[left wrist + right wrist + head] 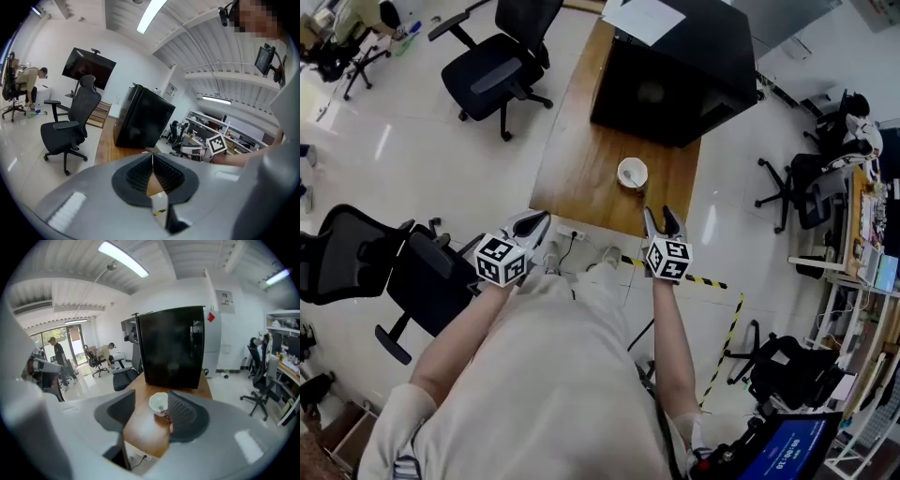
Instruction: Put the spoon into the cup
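Wooden table (pixel 581 173) in an office bore a white cup (pixel 632 173); the spoon (pixel 630 178) apparently lay inside cup.
My right gripper (pixel 662 218), jaws wide and empty, hung just short of cup; left gripper (pixel 534 223), further from cup, was closed on nothing. Risk was a stray swing tipping cup.

- A wooden worktop (pixel 581 169) stood on a pale glossy floor (pixel 422 159).
- A large black box (pixel 675 75) covered its far end.
- A white cup (pixel 632 173) stood upright towards the near edge, apart from the box.
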### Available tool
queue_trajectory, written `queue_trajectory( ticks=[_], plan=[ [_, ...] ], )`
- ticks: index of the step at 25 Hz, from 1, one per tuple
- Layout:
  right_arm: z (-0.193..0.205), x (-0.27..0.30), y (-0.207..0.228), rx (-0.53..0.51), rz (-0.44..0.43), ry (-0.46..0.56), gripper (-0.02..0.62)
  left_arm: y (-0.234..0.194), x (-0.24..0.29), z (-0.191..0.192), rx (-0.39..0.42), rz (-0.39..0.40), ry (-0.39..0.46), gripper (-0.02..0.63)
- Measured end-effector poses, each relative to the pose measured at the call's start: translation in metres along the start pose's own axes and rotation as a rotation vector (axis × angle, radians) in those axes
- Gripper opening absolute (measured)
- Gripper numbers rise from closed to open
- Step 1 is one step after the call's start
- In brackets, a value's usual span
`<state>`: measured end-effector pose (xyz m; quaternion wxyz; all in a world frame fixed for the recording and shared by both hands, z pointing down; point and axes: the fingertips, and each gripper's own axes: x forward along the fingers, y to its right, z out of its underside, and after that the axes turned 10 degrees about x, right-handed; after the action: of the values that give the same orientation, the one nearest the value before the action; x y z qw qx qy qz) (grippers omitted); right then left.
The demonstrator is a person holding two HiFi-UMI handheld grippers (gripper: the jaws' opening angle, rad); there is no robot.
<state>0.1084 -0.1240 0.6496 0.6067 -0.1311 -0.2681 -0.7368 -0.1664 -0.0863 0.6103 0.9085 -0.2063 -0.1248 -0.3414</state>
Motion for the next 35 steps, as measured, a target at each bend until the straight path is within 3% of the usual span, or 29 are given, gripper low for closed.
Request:
queue_trajectory(
  ticks=[6, 12, 18, 25, 35],
  plan=[
    [-0.004, -0.041, -0.018, 0.0, -0.038, 0.128, 0.204, 0.016, 0.001, -0.006, 0.073, 0.028, -0.008, 0.0],
    [-0.016, -0.086, -0.008, 0.057, -0.076, 0.233, 0.181, 0.053, 0.001, 0.002, 0.087, 0.007, -0.023, 0.0],
    [-0.01, -0.139, 0.01, 0.064, -0.109, 0.255, 0.181, 0.123, 0.001, 0.007, 0.098, 0.019, -0.027, 0.0],
    [0.025, -0.186, 0.026, 0.088, -0.151, 0.27, 0.156, 0.171, -0.021, 0.031, 0.097, -0.036, -0.024, 0.0],
    [0.067, -0.226, 0.048, 0.134, -0.16, 0.261, 0.133, 0.196, -0.064, 0.057, 0.08, -0.136, -0.03, 0.0]
  ],
)
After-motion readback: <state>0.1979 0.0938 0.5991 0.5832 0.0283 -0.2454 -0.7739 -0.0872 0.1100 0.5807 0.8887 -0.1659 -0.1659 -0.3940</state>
